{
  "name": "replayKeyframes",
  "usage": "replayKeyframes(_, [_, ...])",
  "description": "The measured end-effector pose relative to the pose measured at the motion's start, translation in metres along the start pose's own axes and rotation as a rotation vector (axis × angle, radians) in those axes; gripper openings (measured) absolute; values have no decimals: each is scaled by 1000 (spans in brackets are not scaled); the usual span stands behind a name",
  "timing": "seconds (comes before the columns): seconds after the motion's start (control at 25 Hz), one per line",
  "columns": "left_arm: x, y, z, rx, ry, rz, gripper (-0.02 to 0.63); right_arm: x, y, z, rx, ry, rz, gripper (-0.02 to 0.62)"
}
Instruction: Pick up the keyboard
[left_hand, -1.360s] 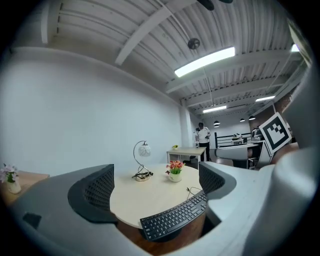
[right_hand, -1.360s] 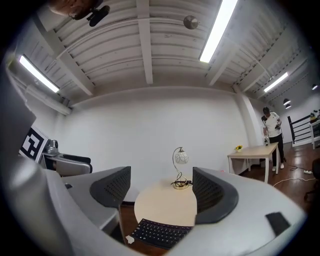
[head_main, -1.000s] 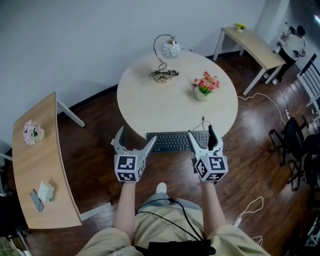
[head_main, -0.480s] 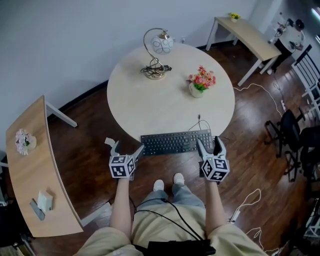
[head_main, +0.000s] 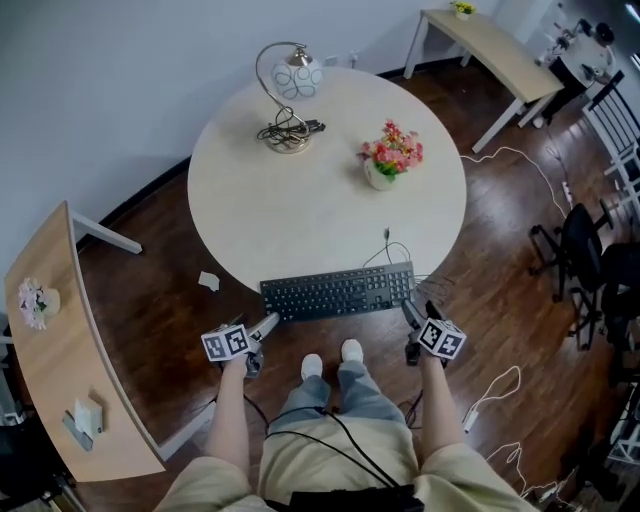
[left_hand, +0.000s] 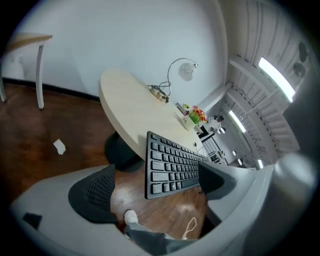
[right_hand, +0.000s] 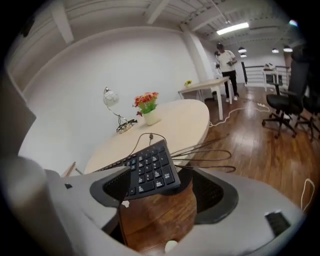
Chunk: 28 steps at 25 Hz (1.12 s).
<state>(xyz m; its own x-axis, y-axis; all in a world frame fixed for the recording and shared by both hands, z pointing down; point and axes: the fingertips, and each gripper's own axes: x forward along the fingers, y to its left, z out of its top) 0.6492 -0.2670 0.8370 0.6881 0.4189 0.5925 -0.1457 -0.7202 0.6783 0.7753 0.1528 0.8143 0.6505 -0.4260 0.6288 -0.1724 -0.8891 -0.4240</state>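
A black keyboard (head_main: 338, 291) lies at the near edge of the round pale table (head_main: 300, 210), its front side jutting over the floor. My left gripper (head_main: 252, 328) hangs open just below the keyboard's left corner. My right gripper (head_main: 420, 312) is open by its right corner. In the left gripper view the keyboard (left_hand: 172, 167) shows ahead between the wide-apart pads of that gripper (left_hand: 155, 192), with nothing held. In the right gripper view the number-pad end (right_hand: 150, 170) sits ahead of that gripper (right_hand: 162, 195), between its spread jaws.
On the table stand a curved lamp (head_main: 283, 100) and a flower pot (head_main: 385, 165); the keyboard's cable (head_main: 392, 250) loops behind it. A paper scrap (head_main: 208, 281) lies on the wood floor. A curved side table (head_main: 60, 350) is left, black chairs (head_main: 590, 260) right, a desk (head_main: 500, 55) far right.
Both grippers have drawn back toward the person's body, from flanking the keyboard's ends to just below its corners. The keyboard still lies at the table's edge.
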Motion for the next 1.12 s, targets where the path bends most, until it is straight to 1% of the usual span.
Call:
replayKeyframes(0.12, [19, -4, -7, -104, -4, -72, 503, 18, -20, -10, 144, 18, 31, 392])
replayKeyframes(0.2, [30, -3, -11, -148, -8, -88, 502, 31, -27, -14, 234, 8, 66, 377])
replayKeyframes(0.32, [46, -2, -20, -214, -7, -109, 502, 51, -32, -21, 383, -22, 163, 364])
replayKeyframes(0.4, [55, -5, -24, -289, -18, -138, 501, 60, -30, -22, 458, -41, 237, 341])
replayKeyframes(0.44, [58, -7, -24, -328, -30, -153, 477, 63, -29, -21, 488, -51, 260, 308])
replayKeyframes(0.48, [61, -9, -24, -355, -43, -165, 430, 64, -29, -20, 510, -60, 277, 275])
replayKeyframes(0.56, [64, -17, -19, -356, -71, -188, 211, 67, -27, -17, 517, -71, 300, 238])
replayKeyframes(0.64, [63, -23, -15, -334, -100, -206, 206, 67, -24, -15, 491, -74, 316, 227])
replayKeyframes(0.68, [60, -26, -14, -328, -115, -211, 197, 64, -24, -16, 474, -67, 309, 216])
replayKeyframes(0.76, [49, -32, -8, -299, -155, -226, 167, 55, -21, -17, 451, -58, 298, 180])
replayKeyframes(0.8, [43, -35, -3, -279, -185, -243, 145, 51, -15, -12, 464, -77, 328, 164])
replayKeyframes(0.84, [37, -40, 3, -271, -222, -273, 117, 46, -6, -4, 499, -111, 384, 163])
replayKeyframes(0.88, [33, -45, 8, -281, -260, -309, 111, 41, 2, 5, 532, -146, 434, 155])
replayKeyframes(0.92, [30, -50, 14, -298, -294, -343, 108, 37, 5, 12, 535, -168, 448, 153])
replayKeyframes(0.96, [26, -56, 20, -310, -325, -372, 100, 33, 4, 18, 515, -183, 435, 152])
replayKeyframes(1.04, [17, -68, 35, -311, -381, -420, 100, 27, 4, 35, 472, -222, 419, 149])
replayKeyframes(1.12, [7, -81, 53, -296, -419, -447, 100, 19, 17, 59, 455, -277, 462, 149])
